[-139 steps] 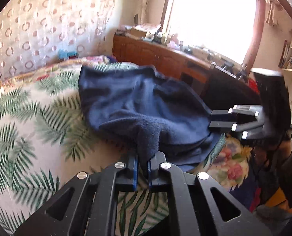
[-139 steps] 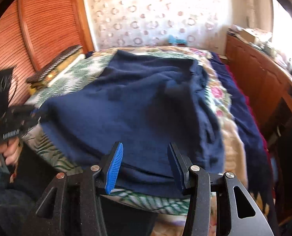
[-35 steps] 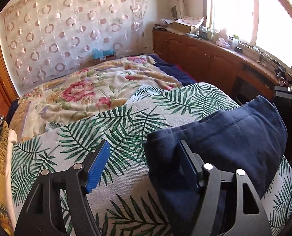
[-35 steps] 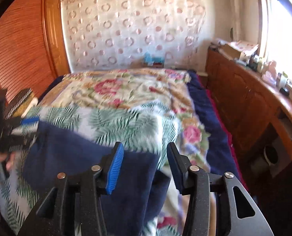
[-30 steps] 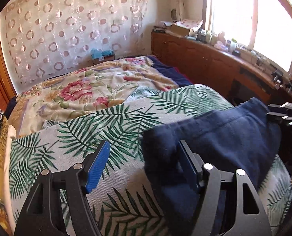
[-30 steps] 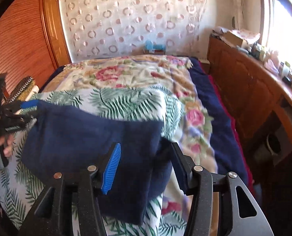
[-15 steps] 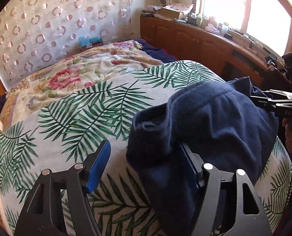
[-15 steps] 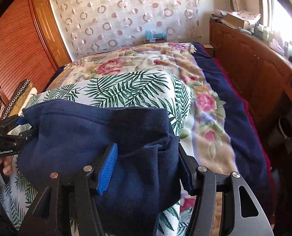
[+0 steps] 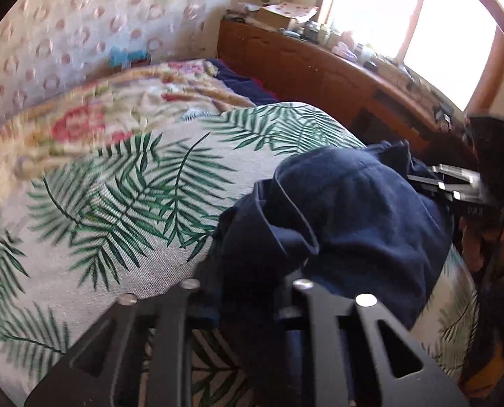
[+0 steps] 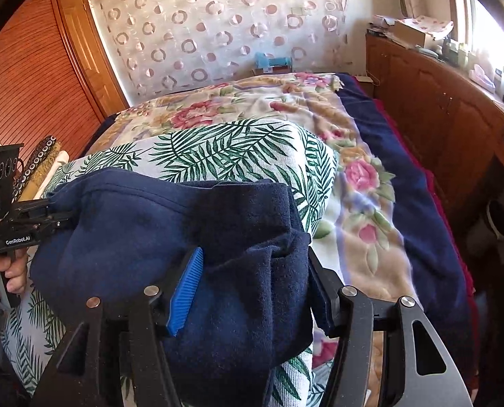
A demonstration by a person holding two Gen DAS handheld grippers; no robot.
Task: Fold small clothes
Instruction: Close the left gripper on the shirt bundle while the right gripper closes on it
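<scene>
A navy fleece garment (image 9: 353,210) lies bunched on the palm-leaf sheet (image 9: 116,203) at the near end of the bed. My left gripper (image 9: 243,288) is closing its jaws and pinches the garment's left edge; the right wrist view shows it (image 10: 60,212) clamped on that corner. My right gripper (image 10: 252,285) stands open astride a thick fold at the right end of the garment (image 10: 143,230), with cloth filling the gap beside the blue pad (image 10: 187,288). In the left wrist view the right gripper (image 9: 431,183) shows at the garment's far end.
A floral blanket (image 10: 353,176) covers the bed beyond the leaf sheet. A wooden cabinet (image 10: 438,108) runs along the right under the window. A slatted wardrobe door (image 10: 31,84) stands on the left. A hand (image 10: 4,271) holds the left gripper.
The left jaws have closed from wide apart onto the garment's edge. The garment has bunched up more, and both grippers have tipped lower over it.
</scene>
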